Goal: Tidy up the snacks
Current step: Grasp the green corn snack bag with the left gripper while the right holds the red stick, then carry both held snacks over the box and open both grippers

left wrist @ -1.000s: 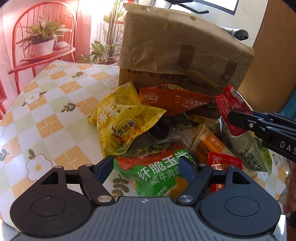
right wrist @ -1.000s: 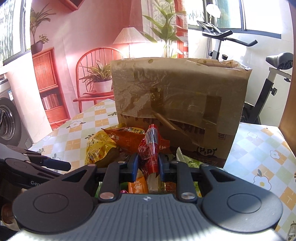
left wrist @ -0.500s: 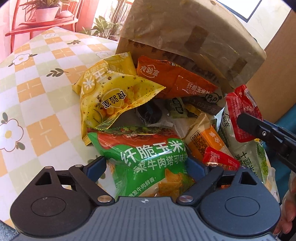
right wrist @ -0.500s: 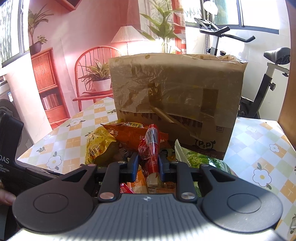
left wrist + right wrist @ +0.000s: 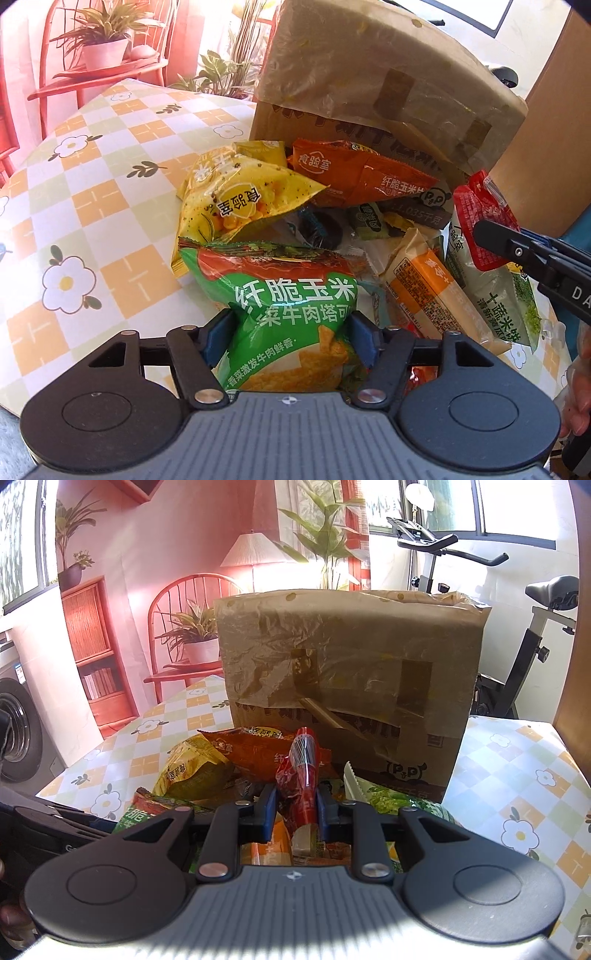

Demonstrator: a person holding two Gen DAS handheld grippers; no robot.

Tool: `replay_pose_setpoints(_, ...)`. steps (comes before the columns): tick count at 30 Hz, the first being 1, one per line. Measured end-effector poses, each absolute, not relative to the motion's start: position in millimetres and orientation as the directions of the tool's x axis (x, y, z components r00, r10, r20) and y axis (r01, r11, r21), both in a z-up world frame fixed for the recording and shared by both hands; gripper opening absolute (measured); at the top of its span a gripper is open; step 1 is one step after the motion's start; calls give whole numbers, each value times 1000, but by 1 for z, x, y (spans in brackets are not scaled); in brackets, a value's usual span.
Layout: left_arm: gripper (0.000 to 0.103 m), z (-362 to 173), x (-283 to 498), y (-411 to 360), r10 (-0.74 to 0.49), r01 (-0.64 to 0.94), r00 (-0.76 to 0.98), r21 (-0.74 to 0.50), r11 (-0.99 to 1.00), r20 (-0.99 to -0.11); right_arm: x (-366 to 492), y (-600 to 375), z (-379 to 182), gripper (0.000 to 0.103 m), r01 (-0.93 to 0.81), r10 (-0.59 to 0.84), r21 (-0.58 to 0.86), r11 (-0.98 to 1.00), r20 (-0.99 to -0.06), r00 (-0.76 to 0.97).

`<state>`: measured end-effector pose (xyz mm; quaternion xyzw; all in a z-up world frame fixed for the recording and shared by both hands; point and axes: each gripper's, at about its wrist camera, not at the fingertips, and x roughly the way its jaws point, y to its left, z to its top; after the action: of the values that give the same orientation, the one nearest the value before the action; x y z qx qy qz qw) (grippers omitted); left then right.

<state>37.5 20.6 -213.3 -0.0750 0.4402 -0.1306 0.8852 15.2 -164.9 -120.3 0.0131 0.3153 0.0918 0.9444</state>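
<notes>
1. Gripping the green corn-chip bag (image 5: 295,306), the left gripper (image 5: 290,338) has both blue pads pressed into its sides; the bag lies at the near edge of the snack pile.
2. Right gripper (image 5: 293,812) is clamped on a red packet (image 5: 301,775) (held upright).
3. Yellow bag (image 5: 236,199) and orange bag (image 5: 354,175) lie against the cardboard box (image 5: 388,92) on the checked tablecloth (image 5: 92,192).

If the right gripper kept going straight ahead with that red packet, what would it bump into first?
Probably the orange snack bag just past the red packet that the right gripper holds. Behind it stands the cardboard box. Depth is hard to judge.
</notes>
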Motion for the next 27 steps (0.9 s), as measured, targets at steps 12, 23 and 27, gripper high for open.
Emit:
replay_pose_setpoints(12,69,-179,17,25,-218,143,700,-166,976,-680,14,-165,-121,24,-163,180,82,983,-590,787)
replay_pose_setpoints(23,69,-154,8,19,-187,161,791,-96,982,-583,14,-165,-120,24,-166,185,86,982,-587,788)
replay_pose_setpoints(27,69,-141,12,14,-169,171,824,-47,984,-541,15,-166,-113,24,-173,184,74,982,-566,804)
